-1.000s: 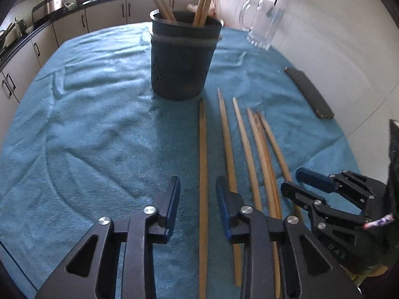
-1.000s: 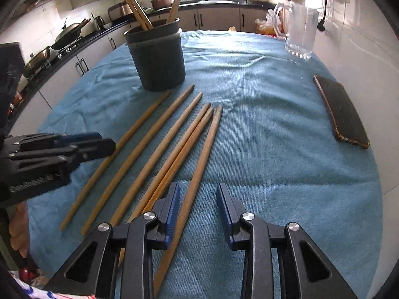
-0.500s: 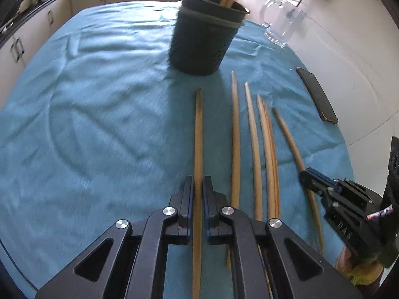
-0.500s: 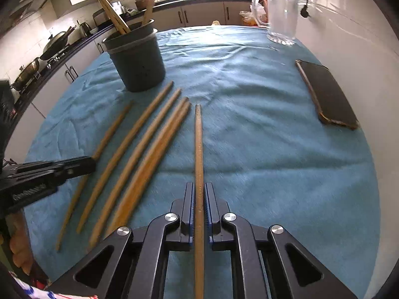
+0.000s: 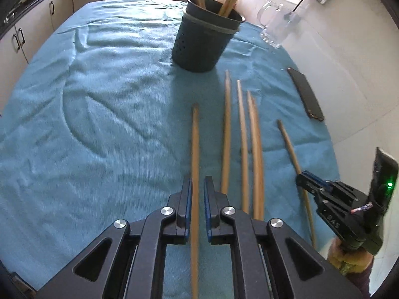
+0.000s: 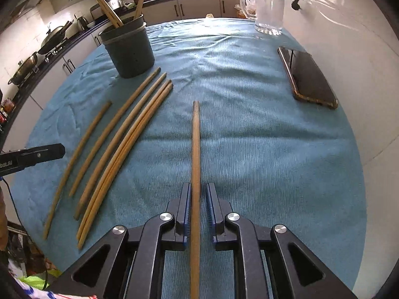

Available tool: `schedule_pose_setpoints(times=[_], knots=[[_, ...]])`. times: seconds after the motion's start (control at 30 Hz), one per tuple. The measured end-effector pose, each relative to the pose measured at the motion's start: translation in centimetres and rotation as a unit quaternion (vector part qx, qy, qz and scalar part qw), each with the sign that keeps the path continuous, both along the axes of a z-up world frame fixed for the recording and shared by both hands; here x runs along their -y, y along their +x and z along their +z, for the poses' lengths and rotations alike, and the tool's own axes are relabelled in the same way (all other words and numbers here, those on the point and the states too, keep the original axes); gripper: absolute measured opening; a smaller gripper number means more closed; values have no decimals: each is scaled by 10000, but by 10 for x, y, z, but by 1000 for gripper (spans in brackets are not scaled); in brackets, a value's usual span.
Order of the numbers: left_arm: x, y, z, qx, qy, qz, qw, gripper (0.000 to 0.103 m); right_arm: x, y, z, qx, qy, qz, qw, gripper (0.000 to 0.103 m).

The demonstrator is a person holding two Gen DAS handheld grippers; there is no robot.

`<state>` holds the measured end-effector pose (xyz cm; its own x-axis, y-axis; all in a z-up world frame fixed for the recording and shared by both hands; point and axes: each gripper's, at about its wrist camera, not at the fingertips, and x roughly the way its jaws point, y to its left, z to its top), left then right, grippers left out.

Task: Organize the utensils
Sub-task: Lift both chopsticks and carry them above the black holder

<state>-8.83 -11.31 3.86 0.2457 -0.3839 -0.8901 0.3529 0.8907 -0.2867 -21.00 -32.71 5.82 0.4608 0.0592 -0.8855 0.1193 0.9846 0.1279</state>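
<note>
Chopstick newly drawn from row, left jaws clenched on it; second chopstick between opening right jaws

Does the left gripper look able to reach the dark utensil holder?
Probably yes: left gripper, shut on a chopstick, has only bare cloth ahead up to the utensil holder; loose chopsticks lie aside.

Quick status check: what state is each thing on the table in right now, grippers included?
left gripper: shut on the leftmost chopstick.
right gripper: jaws opening, rightmost chopstick between them.
four middle chopsticks: lying loose on the cloth.
holder: upright, partly filled.
glass mug: upright.
phone: flat, screen dark.
</note>
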Motion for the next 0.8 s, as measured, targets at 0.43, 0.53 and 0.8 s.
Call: schedule_pose_setpoints(times=[0.43, 0.53, 0.8], knots=[[38, 55, -18, 51, 451, -155, 9988, 8, 5, 72, -4, -443, -364, 104, 9983, 13], [38, 59, -18, 27, 431, -167, 9989, 8, 3, 86, -3, -539, -496, 150, 9972, 13], [48, 56, -21, 295, 483, -304, 9979, 8, -2, 98, -3, -541, -612, -30, 9967, 9]])
